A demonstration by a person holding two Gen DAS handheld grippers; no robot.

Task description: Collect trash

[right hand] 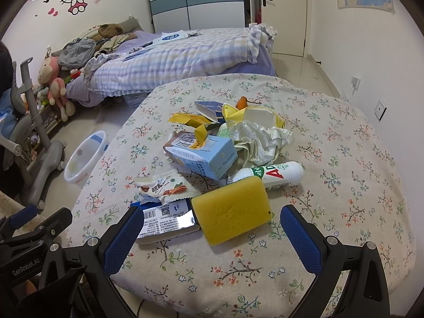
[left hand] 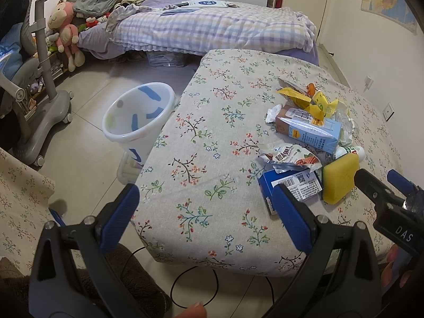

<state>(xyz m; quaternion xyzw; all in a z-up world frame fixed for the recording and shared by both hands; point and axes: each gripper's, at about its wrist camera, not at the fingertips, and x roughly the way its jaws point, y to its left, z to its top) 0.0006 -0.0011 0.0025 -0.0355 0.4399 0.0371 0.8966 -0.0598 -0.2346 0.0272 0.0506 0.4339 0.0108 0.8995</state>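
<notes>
A pile of trash lies on the floral-cloth table (right hand: 344,185): a yellow sponge (right hand: 232,209), a flat blue and white box (right hand: 164,218), a snack wrapper (right hand: 164,186), a blue milk carton (right hand: 204,156), a white bottle (right hand: 275,175), crumpled paper (right hand: 262,140) and yellow wrappers (right hand: 193,122). My right gripper (right hand: 212,228) is open, just in front of the sponge and box. My left gripper (left hand: 209,209) is open and empty over the table's near left part; the flat box (left hand: 291,185) is by its right finger. A white bin (left hand: 139,122) stands on the floor left of the table.
A bed (left hand: 212,26) with a plaid quilt stands behind the table. A grey wheeled chair base (left hand: 45,111) and plush toys (left hand: 66,29) are at the left. A black cable (left hand: 196,286) lies on the floor under the near table edge.
</notes>
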